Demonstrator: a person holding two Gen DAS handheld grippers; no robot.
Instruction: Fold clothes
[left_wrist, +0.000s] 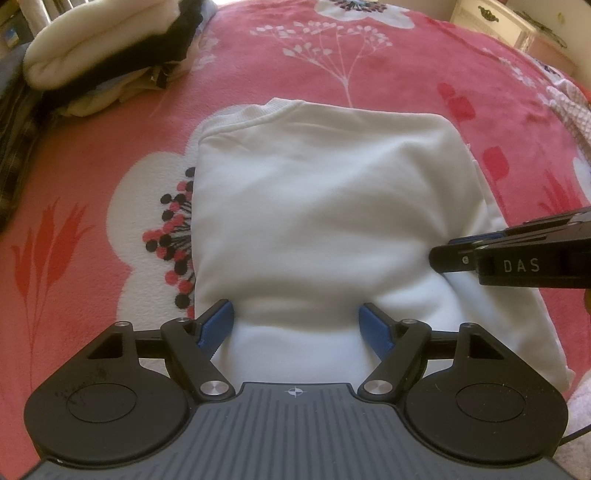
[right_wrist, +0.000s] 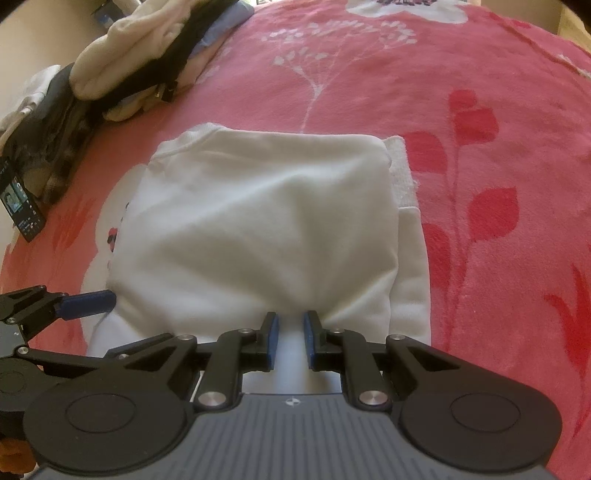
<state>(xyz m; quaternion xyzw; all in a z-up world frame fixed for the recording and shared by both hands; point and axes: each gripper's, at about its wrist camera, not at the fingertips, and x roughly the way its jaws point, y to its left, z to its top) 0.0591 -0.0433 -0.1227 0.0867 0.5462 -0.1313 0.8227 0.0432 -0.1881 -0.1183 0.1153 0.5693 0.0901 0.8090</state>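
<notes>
white sweatshirt (left_wrist: 325, 229) lies folded on the pink floral bed (left_wrist: 406, 74). left gripper (left_wrist: 297, 325) stands wide over its near edge, pads clear of the cloth. right gripper (right_wrist: 290, 339) is narrow, pinching a fold of the near edge. clothes pile (right_wrist: 147, 55) sits well apart.

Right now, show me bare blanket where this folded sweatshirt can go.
Free: pink floral blanket right of the white sweatshirt, and the stretch beyond its collar. Crowded: the far left, where the clothes pile and a phone lie.
</notes>
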